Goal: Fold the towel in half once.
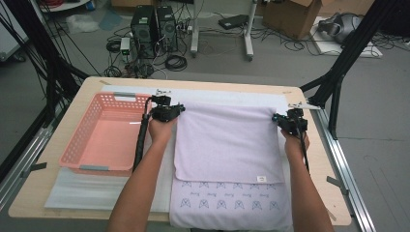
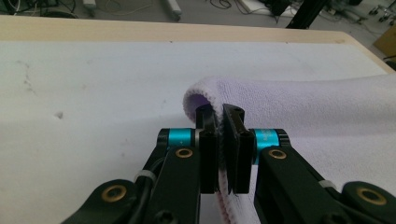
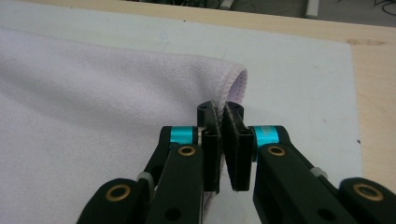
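A pale lilac towel (image 1: pixel 227 145) lies on the white mat (image 1: pixel 222 95), its far part folded toward the person over a near strip printed with small bow shapes. My left gripper (image 1: pixel 170 110) is shut on the towel's far left corner (image 2: pixel 205 100), the hem pinched between the black jaws. My right gripper (image 1: pixel 289 120) is shut on the far right corner (image 3: pixel 231 84) in the same way. Both held corners are raised a little off the mat.
A pink plastic basket (image 1: pixel 77 145) stands at the left of the table, close beside the left forearm. The wooden table edge (image 1: pixel 193 83) runs along the far side. Black frame poles, cables and computer cases stand on the floor beyond.
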A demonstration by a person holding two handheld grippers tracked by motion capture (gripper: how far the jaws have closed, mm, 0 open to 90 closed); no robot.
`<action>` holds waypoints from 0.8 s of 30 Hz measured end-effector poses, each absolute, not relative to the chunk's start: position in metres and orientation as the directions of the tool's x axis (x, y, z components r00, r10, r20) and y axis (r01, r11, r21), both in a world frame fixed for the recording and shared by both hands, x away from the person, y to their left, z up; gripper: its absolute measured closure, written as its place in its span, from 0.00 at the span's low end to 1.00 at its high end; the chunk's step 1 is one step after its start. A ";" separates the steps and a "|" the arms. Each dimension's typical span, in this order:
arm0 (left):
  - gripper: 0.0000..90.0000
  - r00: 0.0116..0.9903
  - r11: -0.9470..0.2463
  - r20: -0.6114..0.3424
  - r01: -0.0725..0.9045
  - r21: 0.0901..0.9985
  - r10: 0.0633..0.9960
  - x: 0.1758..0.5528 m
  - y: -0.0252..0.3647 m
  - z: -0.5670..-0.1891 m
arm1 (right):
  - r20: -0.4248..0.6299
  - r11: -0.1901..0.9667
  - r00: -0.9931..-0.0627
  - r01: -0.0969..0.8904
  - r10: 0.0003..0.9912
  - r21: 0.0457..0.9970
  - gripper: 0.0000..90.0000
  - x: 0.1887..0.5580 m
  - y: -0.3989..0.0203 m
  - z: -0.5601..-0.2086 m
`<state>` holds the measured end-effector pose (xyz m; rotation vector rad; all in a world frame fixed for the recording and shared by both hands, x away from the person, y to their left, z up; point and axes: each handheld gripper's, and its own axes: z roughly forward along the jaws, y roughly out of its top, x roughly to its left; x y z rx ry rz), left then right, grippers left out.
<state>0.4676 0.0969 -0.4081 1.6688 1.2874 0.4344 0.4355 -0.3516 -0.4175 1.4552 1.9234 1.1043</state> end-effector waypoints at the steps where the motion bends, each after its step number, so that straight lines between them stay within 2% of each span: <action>1: 0.94 0.381 0.002 -0.255 0.552 0.834 0.889 0.471 0.097 -0.407 | 0.099 0.098 -0.314 0.554 0.944 0.827 0.96 0.439 -0.351 -0.418; 7: 0.94 0.367 0.001 -0.246 0.555 0.832 0.897 0.484 0.095 -0.408 | 0.116 0.083 -0.304 0.570 0.945 0.817 0.96 0.455 -0.349 -0.423; 9: 0.90 0.355 0.017 -0.261 0.565 0.825 0.898 0.483 0.096 -0.412 | 0.123 0.084 -0.318 0.568 0.940 0.819 0.95 0.458 -0.350 -0.425; 12: 0.76 0.346 0.047 -0.297 0.579 0.814 0.890 0.481 0.101 -0.415 | 0.136 0.080 -0.311 0.593 0.941 0.801 0.87 0.459 -0.350 -0.428; 14: 0.63 0.373 0.026 -0.312 0.605 0.796 0.874 0.479 0.099 -0.417 | 0.150 0.064 -0.298 0.602 0.943 0.796 0.75 0.458 -0.350 -0.428; 19: 0.62 0.420 0.003 -0.305 0.583 0.813 0.855 0.464 0.093 -0.422 | 0.134 0.087 -0.306 0.612 0.943 0.786 0.62 0.451 -0.343 -0.423; 24: 0.61 0.456 -0.027 -0.277 0.555 0.831 0.845 0.448 0.091 -0.420 | 0.136 0.079 -0.303 0.604 0.943 0.793 0.57 0.437 -0.345 -0.415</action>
